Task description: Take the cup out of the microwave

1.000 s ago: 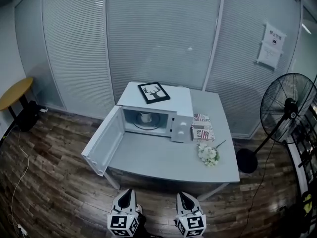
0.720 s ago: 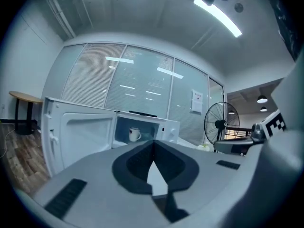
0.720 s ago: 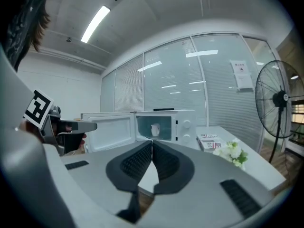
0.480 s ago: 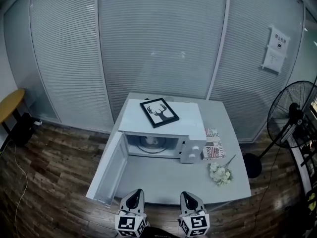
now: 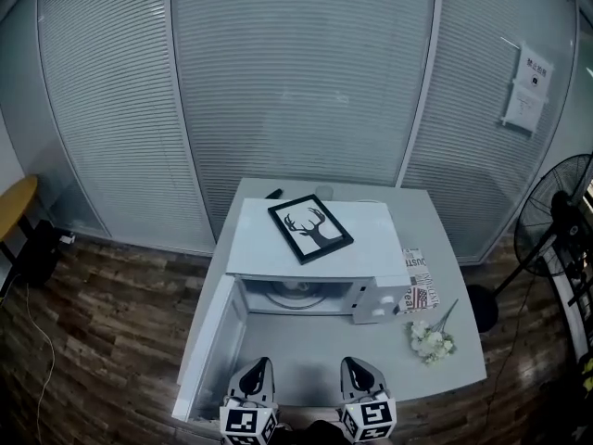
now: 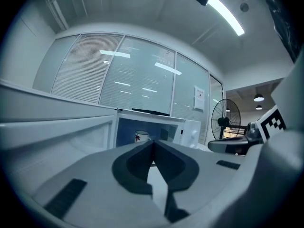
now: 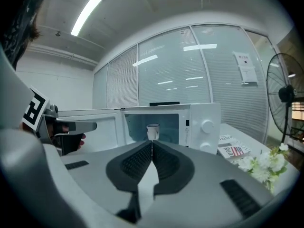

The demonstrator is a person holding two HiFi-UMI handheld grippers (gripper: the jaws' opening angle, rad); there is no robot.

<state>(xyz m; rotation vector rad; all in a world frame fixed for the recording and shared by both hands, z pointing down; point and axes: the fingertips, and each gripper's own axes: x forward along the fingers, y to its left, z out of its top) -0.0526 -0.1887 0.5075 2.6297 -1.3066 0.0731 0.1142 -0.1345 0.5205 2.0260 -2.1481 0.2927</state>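
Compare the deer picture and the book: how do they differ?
The picture lies on top of the microwave; the book lies on the table, right of it in the head view. The picture has a black frame and a black deer; the book has red and white print. Both lie flat.

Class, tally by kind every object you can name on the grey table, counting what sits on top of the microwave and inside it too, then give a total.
microwave: 1
cup, inside it: 1
framed deer picture, on top: 1
magazine: 1
bunch of white flowers: 1
Total: 5
Left out: a small dark item behind the microwave, too small to name.
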